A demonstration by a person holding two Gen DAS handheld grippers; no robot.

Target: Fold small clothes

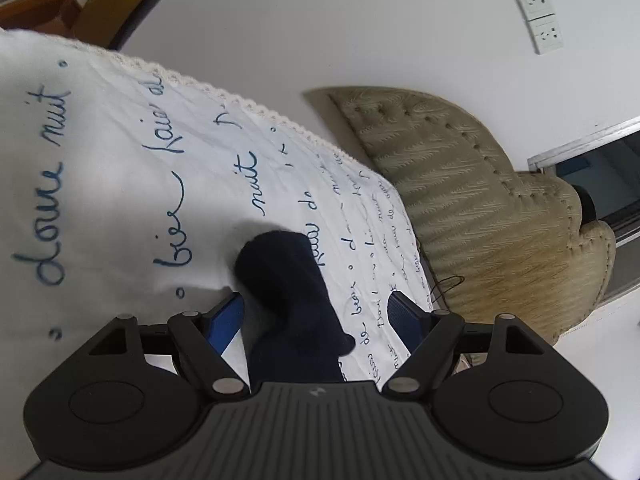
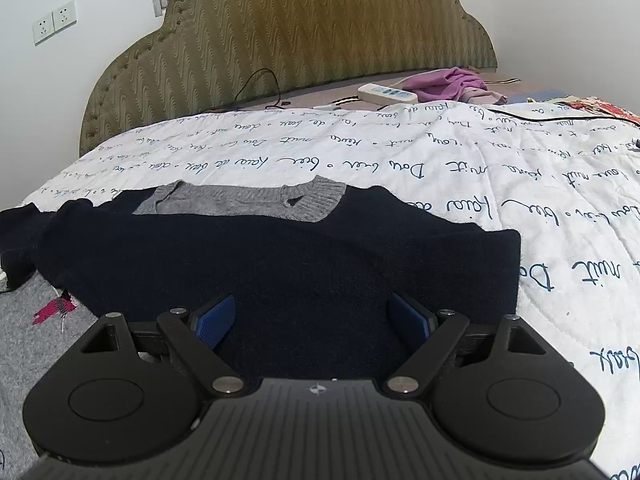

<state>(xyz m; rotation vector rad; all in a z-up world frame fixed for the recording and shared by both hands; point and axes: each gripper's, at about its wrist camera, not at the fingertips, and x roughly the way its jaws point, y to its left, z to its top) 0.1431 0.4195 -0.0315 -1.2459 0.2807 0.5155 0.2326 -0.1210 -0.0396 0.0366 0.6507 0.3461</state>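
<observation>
Navy knitwear fills the middle of the right wrist view: a dark sweater (image 2: 280, 264) with a grey ribbed collar (image 2: 256, 200) lies spread flat on the bed, on top of a white quilt (image 2: 440, 168) printed with blue cursive script. The right gripper (image 2: 312, 322) hangs low over the sweater's lower part, its jaws spread wide with nothing between the blue pads (image 2: 214, 320); whether the pads touch the wool cannot be told. At the left edge a grey garment (image 2: 36, 344) with a small pink motif lies partly under the sweater. Beyond the quilt stands an olive padded headboard (image 2: 304, 36); near it on the mattress rest a white power strip (image 2: 386, 94), a heap of purple cloth (image 2: 448, 82) just beside it, and a black cable (image 2: 256, 80). Two wall sockets (image 2: 54, 22) sit on the wall to the left of the headboard. The left wrist view is rolled sideways: the left gripper (image 1: 316, 314) also stands wide open, and a navy sleeve (image 1: 288, 292) of the sweater runs up between its pads (image 1: 226, 320) across the quilt (image 1: 120, 152), close to the left pad but not clamped.
</observation>
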